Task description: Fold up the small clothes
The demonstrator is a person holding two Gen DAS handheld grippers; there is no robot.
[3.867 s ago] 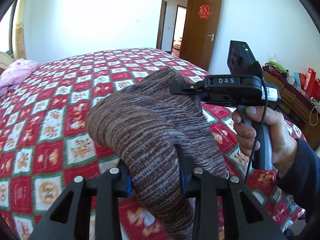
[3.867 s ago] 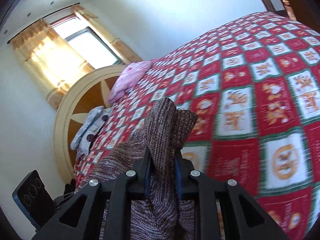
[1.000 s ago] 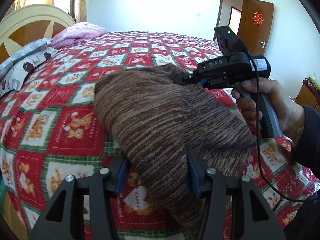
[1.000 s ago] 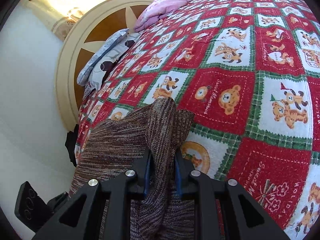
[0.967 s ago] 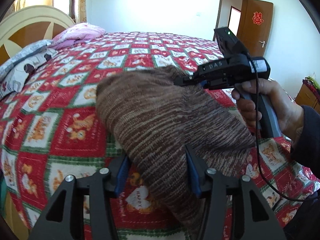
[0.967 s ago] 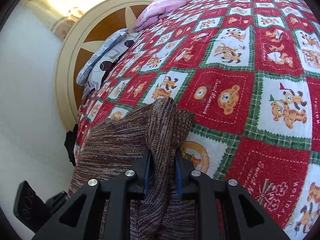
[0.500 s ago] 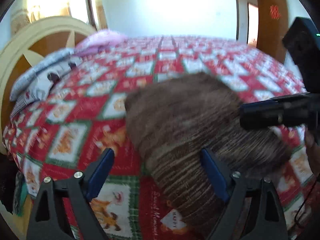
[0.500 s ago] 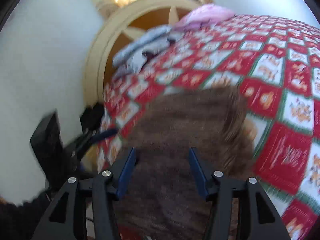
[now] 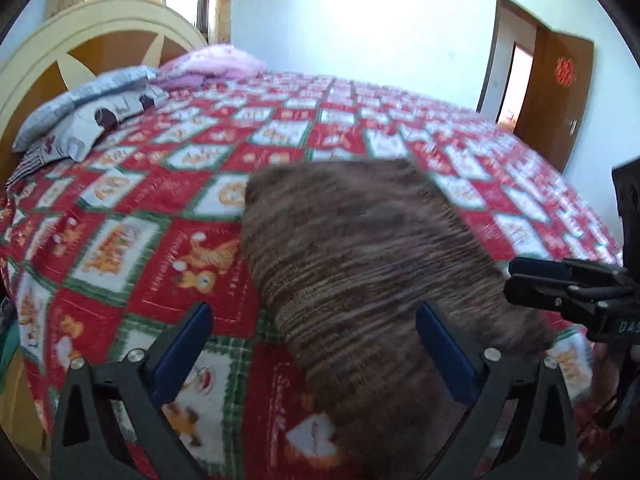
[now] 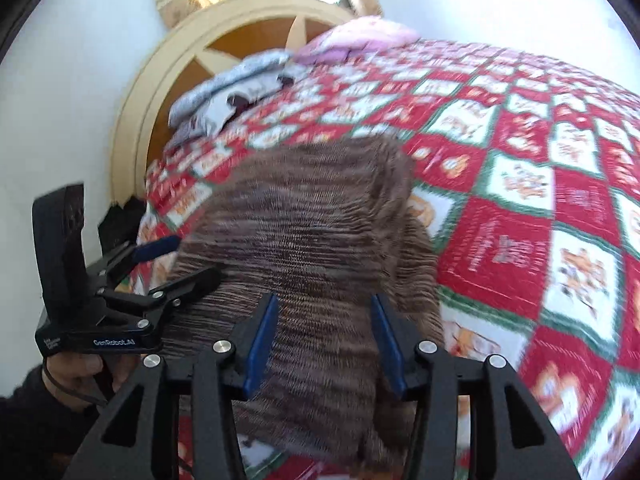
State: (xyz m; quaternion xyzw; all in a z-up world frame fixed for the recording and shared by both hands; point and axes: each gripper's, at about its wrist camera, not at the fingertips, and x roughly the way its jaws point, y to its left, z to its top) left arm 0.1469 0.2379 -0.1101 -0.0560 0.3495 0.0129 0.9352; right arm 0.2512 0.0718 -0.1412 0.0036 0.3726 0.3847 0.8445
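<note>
Left gripper (image 9: 312, 344): jaws just swung wide, clear of the brown knit garment (image 9: 360, 256).
Right gripper (image 10: 324, 340): parted, pads off the knit.
Garment: lying on the bedspread (image 9: 132, 248).

A brown marled knit garment (image 9: 360, 248), coarse and ribbed, lies on a soft printed cloth bedspread (image 9: 160, 240). At the frame's bottom, matt black plastic gripper fingers (image 9: 100, 412) carry smooth blue pads and shiny metal screws. A glossy painted wooden headboard (image 10: 224, 40) stands upper left.
</note>
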